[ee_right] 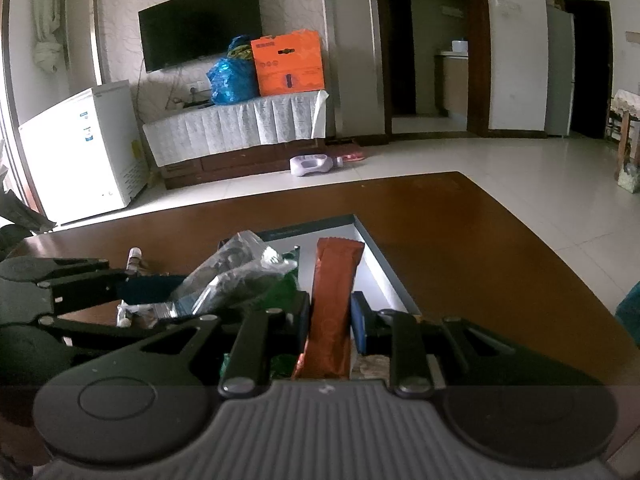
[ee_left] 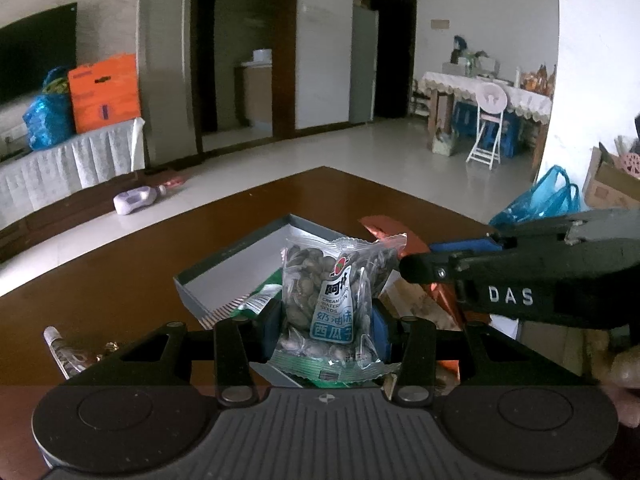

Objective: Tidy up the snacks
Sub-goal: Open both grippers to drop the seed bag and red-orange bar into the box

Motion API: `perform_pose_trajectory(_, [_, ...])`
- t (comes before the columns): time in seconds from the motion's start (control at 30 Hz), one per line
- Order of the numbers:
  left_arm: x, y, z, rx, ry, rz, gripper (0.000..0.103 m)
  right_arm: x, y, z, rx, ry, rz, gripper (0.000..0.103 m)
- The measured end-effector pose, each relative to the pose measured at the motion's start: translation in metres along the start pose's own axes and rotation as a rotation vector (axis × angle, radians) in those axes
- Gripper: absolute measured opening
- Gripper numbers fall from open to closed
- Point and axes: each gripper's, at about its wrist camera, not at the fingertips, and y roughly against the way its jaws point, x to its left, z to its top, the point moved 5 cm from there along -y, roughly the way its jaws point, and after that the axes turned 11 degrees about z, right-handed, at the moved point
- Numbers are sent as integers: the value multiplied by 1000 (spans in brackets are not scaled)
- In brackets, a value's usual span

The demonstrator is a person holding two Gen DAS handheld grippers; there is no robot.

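My left gripper (ee_left: 326, 326) is shut on a clear packet of watermelon seeds (ee_left: 332, 292) and holds it upright over the near end of a grey box (ee_left: 224, 264) on the brown table (ee_left: 120, 272). A green packet (ee_left: 260, 298) lies in the box. My right gripper (ee_right: 330, 320) is shut on a long orange-red snack packet (ee_right: 334, 300) and holds it over the same box (ee_right: 380, 264). The right gripper (ee_left: 520, 280) reaches in from the right in the left wrist view. The seed packet (ee_right: 236, 276) and the left gripper (ee_right: 60, 284) show at left in the right wrist view.
A clear wrapped snack (ee_left: 64, 352) lies on the table at the left. More packets (ee_left: 420, 300) lie beside the box at the right. Beyond the table edge are tiled floor, a purple bottle (ee_right: 312, 165) and a blue bag (ee_left: 548, 200).
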Motion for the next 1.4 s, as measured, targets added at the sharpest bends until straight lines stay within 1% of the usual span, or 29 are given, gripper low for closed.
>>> perform_pose_trajectory(0.2, [-8,-7,-4,10,-23,-7,46,-2,-3,-2,1,0,-13,22])
perform_pose_trajectory(0.33, [-12,-8,-5,14,-31,-12,46,-2,-5,-7,11,4,-16,22])
perform_pose_trajectory(0.57, [-15,-9,-7,18,-36,-11,46,-2,-11,-6,21,8,-19,22])
perform_pose_trajectory(0.8, [-21,-13,-12,26,-45,-6,47,-2,-22,-13,66,17,-19,22])
perform_pose_trajectory(1.07, [-26,-15,-17,34,-70,6,50,-3,-31,-17,100,27,-20,22])
perform_pose_trajectory(1.33, [-31,-14,-19,37,-81,9,53,-2,-37,-21,113,44,-29,22])
perform_pose_trajectory(1.4, [-31,-13,-19,35,-84,10,56,-5,-38,-21,116,38,-32,23])
